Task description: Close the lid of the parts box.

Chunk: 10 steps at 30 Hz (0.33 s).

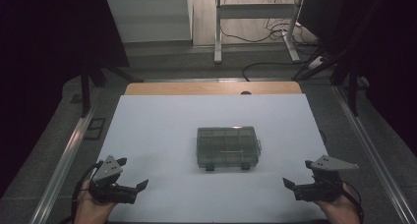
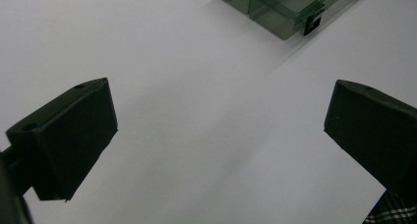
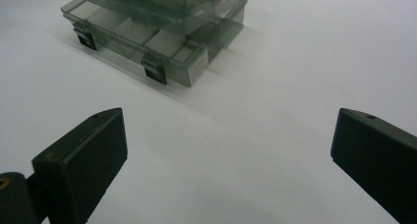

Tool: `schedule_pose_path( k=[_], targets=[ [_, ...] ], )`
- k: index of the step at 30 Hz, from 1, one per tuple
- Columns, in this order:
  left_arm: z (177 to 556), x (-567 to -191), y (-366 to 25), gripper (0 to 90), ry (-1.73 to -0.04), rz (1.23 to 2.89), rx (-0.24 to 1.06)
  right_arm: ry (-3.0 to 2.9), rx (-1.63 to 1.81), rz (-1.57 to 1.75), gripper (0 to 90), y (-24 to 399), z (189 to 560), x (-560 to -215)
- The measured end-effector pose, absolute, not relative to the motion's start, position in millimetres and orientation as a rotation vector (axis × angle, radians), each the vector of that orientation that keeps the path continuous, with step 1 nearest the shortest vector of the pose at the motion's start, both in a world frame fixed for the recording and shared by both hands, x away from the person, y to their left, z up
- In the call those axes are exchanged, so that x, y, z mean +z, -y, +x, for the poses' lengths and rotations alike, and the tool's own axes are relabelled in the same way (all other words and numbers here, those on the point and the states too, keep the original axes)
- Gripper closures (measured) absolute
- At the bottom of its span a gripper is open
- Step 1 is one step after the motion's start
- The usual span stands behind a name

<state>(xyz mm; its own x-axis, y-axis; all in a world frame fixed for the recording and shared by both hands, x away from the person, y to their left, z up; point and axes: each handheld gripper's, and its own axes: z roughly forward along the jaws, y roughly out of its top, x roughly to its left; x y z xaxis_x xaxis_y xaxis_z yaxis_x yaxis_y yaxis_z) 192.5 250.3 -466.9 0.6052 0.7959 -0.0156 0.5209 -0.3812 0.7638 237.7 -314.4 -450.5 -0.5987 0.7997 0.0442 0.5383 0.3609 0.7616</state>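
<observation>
You have a smoky, see-through plastic compartment box [image 1: 227, 147] lying flat near the middle of the white table sheet [image 1: 162, 135]. Its lid is shut, with two dark latches [image 3: 156, 71] on the side facing you. Dividers show through the lid.

Left gripper [image 1: 132, 174], right gripper [image 1: 295, 175]: black blocky jaws, grey three-cornered top plates, black trailing cables.

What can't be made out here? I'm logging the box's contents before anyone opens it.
- Contents of the translucent compartment box: high view, too small and dim through the tinted lid.
- Box's far side: left gripper view, cut off by the top edge; right gripper view likewise.
- Two black latches: whether fastened, too small to tell.
</observation>
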Motion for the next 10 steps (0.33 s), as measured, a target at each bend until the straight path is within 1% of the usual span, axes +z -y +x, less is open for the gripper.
schedule_pose_path(
  k=[10],
  targets=[
    [193.0,-471.2,-249.2,0.0,-1.037,2.099,0.454,-2.263,1.107,1.245,0.3,319.1,240.0,-451.5]
  ],
)
